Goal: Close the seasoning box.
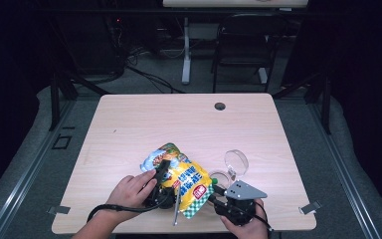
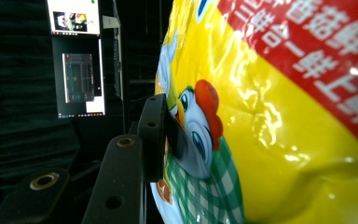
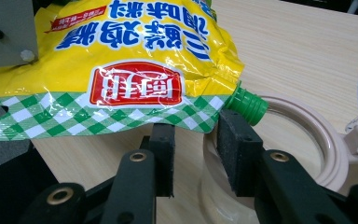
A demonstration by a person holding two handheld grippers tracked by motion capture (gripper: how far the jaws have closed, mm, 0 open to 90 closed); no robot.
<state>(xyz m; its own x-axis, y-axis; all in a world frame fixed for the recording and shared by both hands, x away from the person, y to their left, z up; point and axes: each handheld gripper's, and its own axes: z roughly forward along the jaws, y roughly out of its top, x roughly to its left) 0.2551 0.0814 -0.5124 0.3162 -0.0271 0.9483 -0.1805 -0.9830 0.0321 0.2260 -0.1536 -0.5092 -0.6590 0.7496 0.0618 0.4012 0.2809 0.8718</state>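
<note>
The yellow pouch [image 1: 181, 181] lies tilted over the near middle of the wooden table [image 1: 129, 124], its green-checked bottom edge toward the person and its green screw spout [image 3: 246, 105] at the lower right corner. Red and blue print covers its face; in the left gripper view a cartoon chicken shows on the glossy film.

The left gripper [image 1: 160, 185] is at the pouch's left side. In the left gripper view one black jaw pad presses flat against the film beside the chicken's face; the opposite jaw is hidden behind the pouch, so the jaws stand roughly half apart, clamped on the pouch body. The left hand [image 1: 132, 190] holds that gripper at the table's near edge, with its cable looping toward the person.

The right gripper [image 3: 196, 154] sits just below the pouch's spout corner. Its jaws stand about half open, with nothing pressed between the pads; the spout lies just beyond the right pad. The right hand [image 1: 248, 226] holds it from the near edge.

A clear container [image 1: 220, 175] with a beige rim stands directly beneath the spout, its clear hinged lid [image 1: 236, 162] raised on the far side.
</note>
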